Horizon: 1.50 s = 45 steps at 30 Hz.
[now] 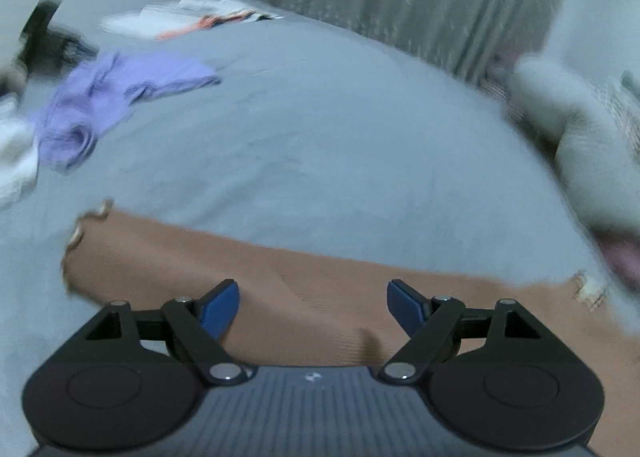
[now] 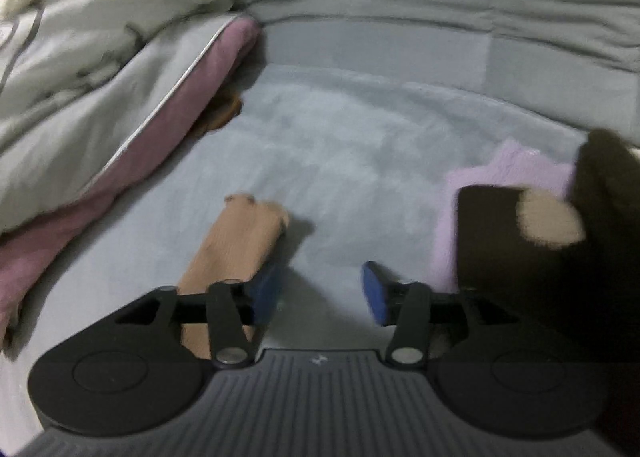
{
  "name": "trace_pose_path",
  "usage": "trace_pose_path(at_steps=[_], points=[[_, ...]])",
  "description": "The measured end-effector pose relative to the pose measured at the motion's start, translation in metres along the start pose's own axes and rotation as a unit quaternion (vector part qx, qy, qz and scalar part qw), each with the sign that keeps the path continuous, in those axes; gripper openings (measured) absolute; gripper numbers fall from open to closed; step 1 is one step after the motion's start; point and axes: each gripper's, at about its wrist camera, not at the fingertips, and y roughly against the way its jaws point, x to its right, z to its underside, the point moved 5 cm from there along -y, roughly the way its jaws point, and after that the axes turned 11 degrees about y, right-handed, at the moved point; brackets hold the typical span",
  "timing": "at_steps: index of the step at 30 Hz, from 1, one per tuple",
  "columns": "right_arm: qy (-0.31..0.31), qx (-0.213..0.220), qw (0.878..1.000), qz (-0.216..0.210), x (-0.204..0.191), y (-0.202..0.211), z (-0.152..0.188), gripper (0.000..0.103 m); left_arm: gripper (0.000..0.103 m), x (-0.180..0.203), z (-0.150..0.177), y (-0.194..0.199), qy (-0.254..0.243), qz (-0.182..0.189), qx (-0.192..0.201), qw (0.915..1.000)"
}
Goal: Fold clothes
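1. My left tool [image 1: 313, 307] is spread wide above the tan garment [image 1: 304, 297] lying flat on the bed [image 1: 320, 137].
2. My right tool [image 2: 320, 291] also gapes wide, the garment's sleeve [image 2: 240, 245] beside its left finger.
3. A lilac garment [image 1: 112, 97] lies far left.

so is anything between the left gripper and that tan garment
Nothing visible is. The left gripper is open right over the tan garment, which lies flat on the grey bedsheet with only bare cloth between its blue fingers. The purple garment lies well off to the side.
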Motion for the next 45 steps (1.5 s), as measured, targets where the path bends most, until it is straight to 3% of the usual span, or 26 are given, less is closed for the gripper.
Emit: trace_pose_path(at_steps=[3, 5, 6, 9, 10, 11, 12, 13, 20, 22, 24, 25, 26, 27, 28, 31, 40, 44, 45], points=[[0.005, 0.005, 1.000, 0.008, -0.001, -0.001, 0.001, 0.055, 0.087, 0.004, 0.008, -0.011, -0.030, -0.013, 0.003, 0.9994], [0.001, 0.011, 0.999, 0.030, 0.001, 0.003, 0.000, 0.049, 0.087, 0.008, 0.011, -0.011, -0.056, -0.022, 0.008, 0.9982], [0.006, 0.017, 0.999, 0.051, 0.002, 0.006, -0.001, 0.049, 0.087, 0.010, 0.011, -0.009, -0.061, -0.025, 0.011, 0.9977], [0.043, 0.012, 0.997, 0.058, -0.003, -0.001, 0.002, 0.046, 0.089, 0.009, 0.012, -0.011, -0.060, -0.024, 0.010, 0.9979], [0.051, 0.013, 0.997, 0.057, -0.004, -0.003, 0.001, 0.035, 0.089, 0.008, 0.012, -0.012, -0.060, -0.023, 0.011, 0.9978], [0.064, 0.015, 0.996, 0.061, -0.005, -0.004, 0.000, 0.013, 0.089, 0.008, 0.012, -0.012, -0.060, -0.023, 0.011, 0.9979], [0.076, 0.018, 0.995, 0.065, -0.006, -0.005, 0.000, 0.001, 0.089, 0.008, 0.013, -0.011, -0.060, -0.023, 0.011, 0.9979], [0.078, 0.019, 0.994, 0.069, -0.005, -0.004, -0.001, 0.000, 0.089, 0.008, 0.013, -0.011, -0.060, -0.023, 0.011, 0.9978], [0.121, 0.113, 0.981, 0.099, 0.006, 0.050, -0.010, 0.000, 0.089, 0.009, 0.011, -0.008, -0.055, -0.020, 0.009, 0.9982], [0.107, 0.117, 0.984, 0.085, 0.013, 0.058, -0.015, 0.000, 0.089, 0.010, 0.011, -0.008, -0.054, -0.018, 0.009, 0.9983], [0.070, 0.120, 0.989, 0.040, 0.019, 0.064, -0.021, 0.000, 0.089, 0.012, 0.012, -0.007, -0.054, -0.016, 0.009, 0.9984], [0.055, 0.100, 0.993, 0.004, 0.017, 0.058, -0.021, 0.008, 0.089, 0.012, 0.012, -0.007, -0.055, -0.015, 0.010, 0.9983], [0.042, 0.070, 0.996, -0.022, 0.014, 0.048, -0.020, 0.028, 0.089, 0.013, 0.012, -0.006, -0.056, -0.014, 0.011, 0.9983], [0.021, 0.029, 0.998, -0.047, 0.012, 0.033, -0.016, 0.039, 0.089, 0.013, 0.012, -0.006, -0.057, -0.013, 0.011, 0.9982], [0.009, 0.012, 0.999, -0.043, 0.012, 0.024, -0.015, 0.049, 0.089, 0.014, 0.012, -0.005, -0.059, -0.011, 0.012, 0.9981], [0.012, 0.029, 0.999, 0.013, 0.015, 0.011, -0.016, 0.049, 0.089, 0.014, 0.012, -0.005, -0.061, -0.011, 0.014, 0.9980], [0.031, 0.022, 0.999, 0.028, 0.006, -0.013, -0.015, 0.055, 0.090, 0.016, 0.012, -0.005, -0.073, -0.008, 0.013, 0.9972], [0.015, 0.043, 0.995, 0.084, 0.019, -0.011, -0.017, 0.053, 0.090, 0.013, 0.011, -0.003, -0.066, -0.002, 0.012, 0.9978], [0.017, 0.043, 0.996, 0.070, 0.017, -0.015, -0.015, 0.055, 0.090, 0.013, 0.011, -0.003, -0.063, -0.001, 0.011, 0.9979]])
